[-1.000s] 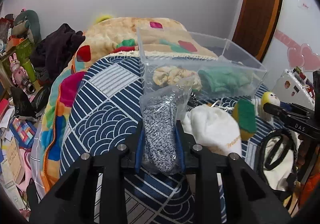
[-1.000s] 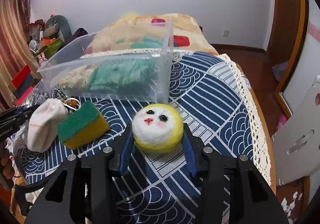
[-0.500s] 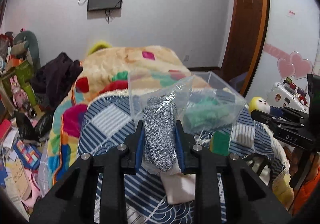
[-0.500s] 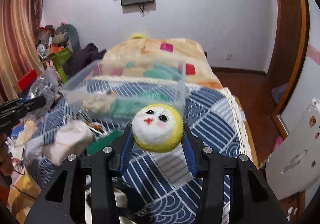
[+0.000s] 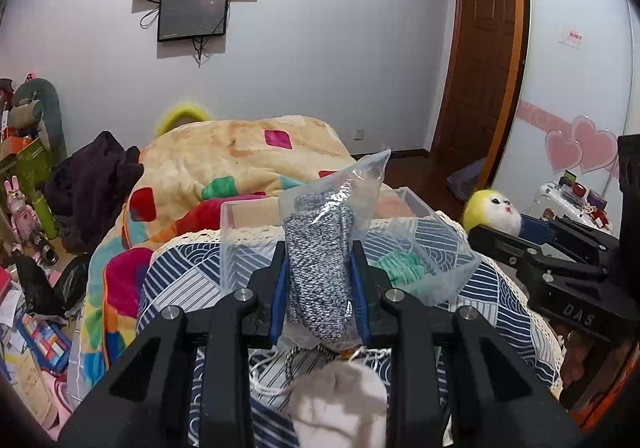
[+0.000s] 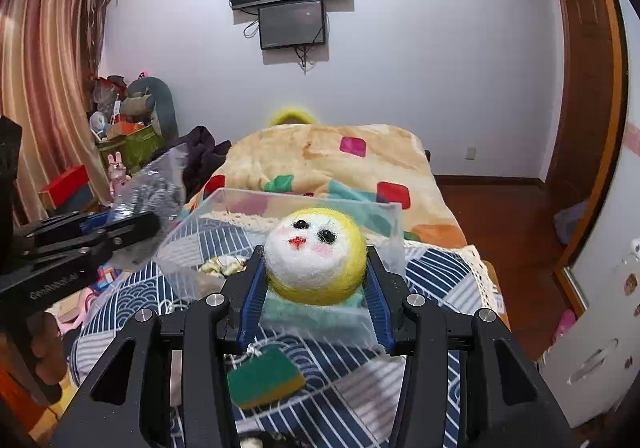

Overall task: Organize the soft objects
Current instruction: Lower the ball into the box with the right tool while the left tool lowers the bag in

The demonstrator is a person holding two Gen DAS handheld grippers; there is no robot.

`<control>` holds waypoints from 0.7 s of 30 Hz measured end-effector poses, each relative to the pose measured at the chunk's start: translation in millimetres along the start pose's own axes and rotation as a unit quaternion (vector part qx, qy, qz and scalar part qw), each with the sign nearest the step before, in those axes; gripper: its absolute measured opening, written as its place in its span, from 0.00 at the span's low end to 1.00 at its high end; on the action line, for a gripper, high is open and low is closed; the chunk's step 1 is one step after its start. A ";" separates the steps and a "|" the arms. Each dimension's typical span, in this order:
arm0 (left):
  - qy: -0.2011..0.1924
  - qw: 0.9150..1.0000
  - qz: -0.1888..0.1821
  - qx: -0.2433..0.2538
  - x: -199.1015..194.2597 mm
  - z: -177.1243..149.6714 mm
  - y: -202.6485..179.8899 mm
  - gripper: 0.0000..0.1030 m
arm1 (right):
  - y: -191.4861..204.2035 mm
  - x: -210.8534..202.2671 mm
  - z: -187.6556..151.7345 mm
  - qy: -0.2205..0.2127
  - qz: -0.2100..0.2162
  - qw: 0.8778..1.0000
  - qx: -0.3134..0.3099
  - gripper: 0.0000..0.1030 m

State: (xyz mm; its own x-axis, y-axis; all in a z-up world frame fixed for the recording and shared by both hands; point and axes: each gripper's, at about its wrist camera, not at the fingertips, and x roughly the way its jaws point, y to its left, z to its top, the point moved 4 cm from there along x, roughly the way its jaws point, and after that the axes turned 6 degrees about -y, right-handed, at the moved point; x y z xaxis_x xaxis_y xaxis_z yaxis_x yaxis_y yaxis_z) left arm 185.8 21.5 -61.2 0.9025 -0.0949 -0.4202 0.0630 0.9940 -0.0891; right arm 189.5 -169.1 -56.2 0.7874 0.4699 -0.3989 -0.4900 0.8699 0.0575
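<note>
My left gripper (image 5: 318,284) is shut on a clear plastic bag of grey-white knit fabric (image 5: 318,268), held up in front of the clear plastic bin (image 5: 230,244) on the bed. My right gripper (image 6: 316,288) is shut on a yellow and white felt ball with a face (image 6: 316,260), held above the near side of the same bin (image 6: 180,252). Green cloth (image 5: 400,266) and a pale patterned item (image 6: 222,264) lie in the bin. The ball also shows in the left wrist view (image 5: 494,210), and the bag in the right wrist view (image 6: 154,196).
A white cloth pouch (image 5: 340,396) and a green-yellow sponge (image 6: 264,378) lie on the blue patterned bedspread (image 6: 436,272) below the grippers. A colourful blanket (image 5: 224,156) lies behind the bin. Clutter fills the floor at left (image 5: 36,328). A door (image 5: 476,72) stands at right.
Both grippers have risen from the bedspread with their loads and moved toward the bin. The pouch and sponge now lie below them.
</note>
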 end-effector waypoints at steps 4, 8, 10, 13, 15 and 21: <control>0.011 1.000 0.002 0.006 16.8 -0.5 -4.5 0.27 | 2.7 12.7 3.9 0.007 0.003 1.000 0.000 0.41; 0.031 0.999 0.000 0.008 36.7 -4.1 -9.6 0.27 | 3.0 27.6 1.8 0.024 0.005 1.000 0.000 0.41; 0.043 0.999 -0.002 0.008 45.4 -6.3 -10.9 0.27 | 3.4 36.5 -0.5 0.037 0.004 0.999 -0.003 0.41; 0.070 0.998 -0.009 0.004 61.4 -13.3 -12.9 0.27 | 3.6 49.3 -5.9 0.060 -0.003 0.998 -0.011 0.41; 0.079 0.997 -0.007 0.006 69.0 -16.2 -13.9 0.27 | 2.7 57.1 -9.7 0.075 -0.004 0.997 -0.013 0.41; 0.105 0.994 -0.008 0.009 88.5 -22.8 -14.4 0.27 | -2.1 73.2 -24.5 0.117 -0.010 0.993 -0.016 0.41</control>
State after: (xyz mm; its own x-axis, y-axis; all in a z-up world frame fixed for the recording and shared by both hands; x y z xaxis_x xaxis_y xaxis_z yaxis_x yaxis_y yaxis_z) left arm 255.0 -2.4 -117.7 0.7920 -0.1182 -0.5990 0.0860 0.9929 -0.0821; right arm 239.0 -140.2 -107.9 0.6900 0.4023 -0.6017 -0.4900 0.8715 0.0209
